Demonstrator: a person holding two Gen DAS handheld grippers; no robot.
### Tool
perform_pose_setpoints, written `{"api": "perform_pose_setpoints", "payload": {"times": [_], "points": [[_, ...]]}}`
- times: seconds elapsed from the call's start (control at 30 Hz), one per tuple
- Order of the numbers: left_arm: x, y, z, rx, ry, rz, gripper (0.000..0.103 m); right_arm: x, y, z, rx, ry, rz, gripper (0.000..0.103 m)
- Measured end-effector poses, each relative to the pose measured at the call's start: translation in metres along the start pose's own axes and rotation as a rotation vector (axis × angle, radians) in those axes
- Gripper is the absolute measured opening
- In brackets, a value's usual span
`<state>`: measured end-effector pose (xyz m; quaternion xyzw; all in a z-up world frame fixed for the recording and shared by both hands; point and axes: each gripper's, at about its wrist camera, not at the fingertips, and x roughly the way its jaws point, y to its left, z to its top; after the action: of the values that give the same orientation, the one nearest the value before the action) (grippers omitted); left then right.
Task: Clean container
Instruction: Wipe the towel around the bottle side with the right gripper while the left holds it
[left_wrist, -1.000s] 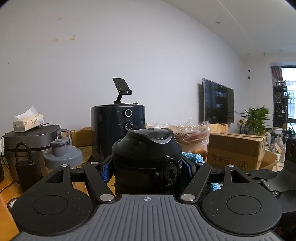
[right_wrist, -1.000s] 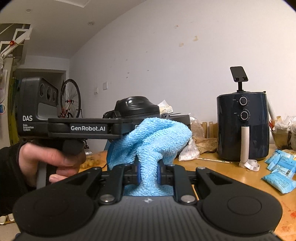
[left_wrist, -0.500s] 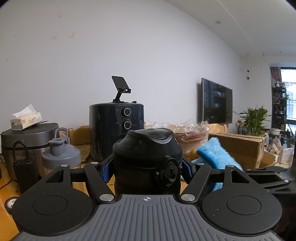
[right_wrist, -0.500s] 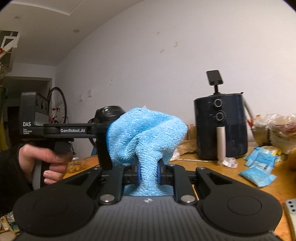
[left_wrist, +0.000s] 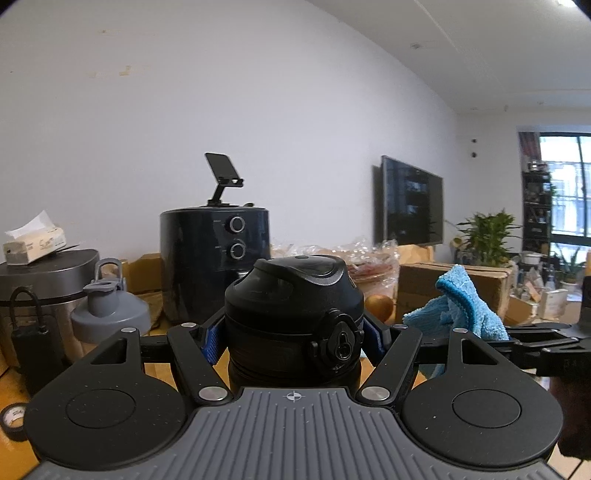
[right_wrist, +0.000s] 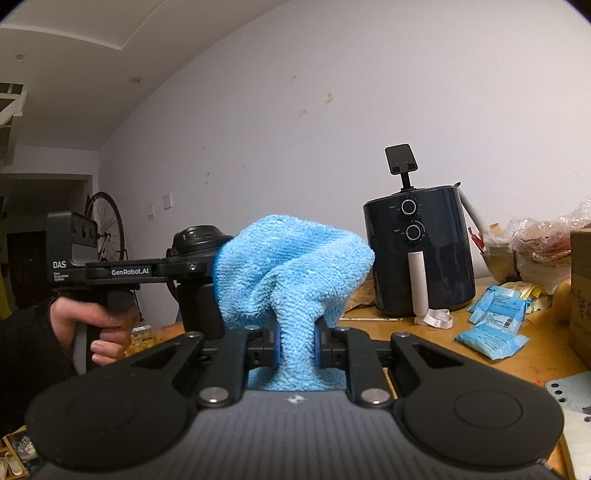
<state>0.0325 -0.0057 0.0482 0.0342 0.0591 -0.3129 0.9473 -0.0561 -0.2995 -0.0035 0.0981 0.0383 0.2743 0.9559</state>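
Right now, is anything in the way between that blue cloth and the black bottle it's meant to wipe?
Nothing visible. The left gripper holds the bottle up off the table, and the cloth, pinched in the right gripper, hangs beside it with open air between them.

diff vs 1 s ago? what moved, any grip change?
The right tool carried the blue cloth sideways along the black bottle. In the left view the cloth went from a sliver behind the bottle to fully out on its right. In the right view the bottle's lid, once above the cloth, now peeks out left of it. No grip change: left tool clamps the bottle, right tool the cloth. The air fryer stays on the table.
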Motion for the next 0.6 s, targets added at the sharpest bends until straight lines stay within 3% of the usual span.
{"api": "perform_pose_setpoints", "payload": {"times": [0.6], "points": [[0.004, 0.035, -0.009, 0.041, -0.038, -0.262, 0.068, -0.008, -0.001, -0.008, 0.017, 0.012, 0.01, 0.01]]}}
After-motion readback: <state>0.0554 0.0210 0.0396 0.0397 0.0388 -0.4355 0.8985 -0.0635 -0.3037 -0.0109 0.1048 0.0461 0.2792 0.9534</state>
